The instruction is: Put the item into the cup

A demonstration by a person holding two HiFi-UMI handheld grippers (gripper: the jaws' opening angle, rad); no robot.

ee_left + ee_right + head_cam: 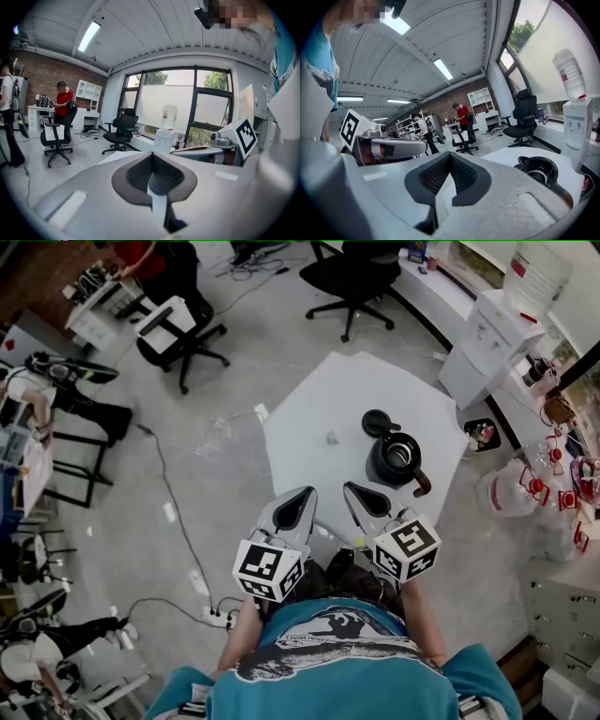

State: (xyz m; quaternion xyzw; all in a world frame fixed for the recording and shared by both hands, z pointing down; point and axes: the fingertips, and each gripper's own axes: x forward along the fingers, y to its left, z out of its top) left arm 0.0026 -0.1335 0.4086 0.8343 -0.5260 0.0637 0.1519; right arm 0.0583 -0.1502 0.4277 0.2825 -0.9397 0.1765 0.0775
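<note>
While your left gripper (307,491) and right gripper (348,487) hang with jaws closed together and empty at the near edge of the table (309,409), the small item (331,438) lies ahead, about midway between their tips. The cup (396,459) stands right of it, nearer your right gripper.

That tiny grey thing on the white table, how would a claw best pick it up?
Probably from straight above, pinching across its sides. The small grey item lies low on the white table, apart from the black cup, so nothing blocks the way down. Its exact shape is too small to tell. The left claw and right claw are shut; one must open first.
</note>
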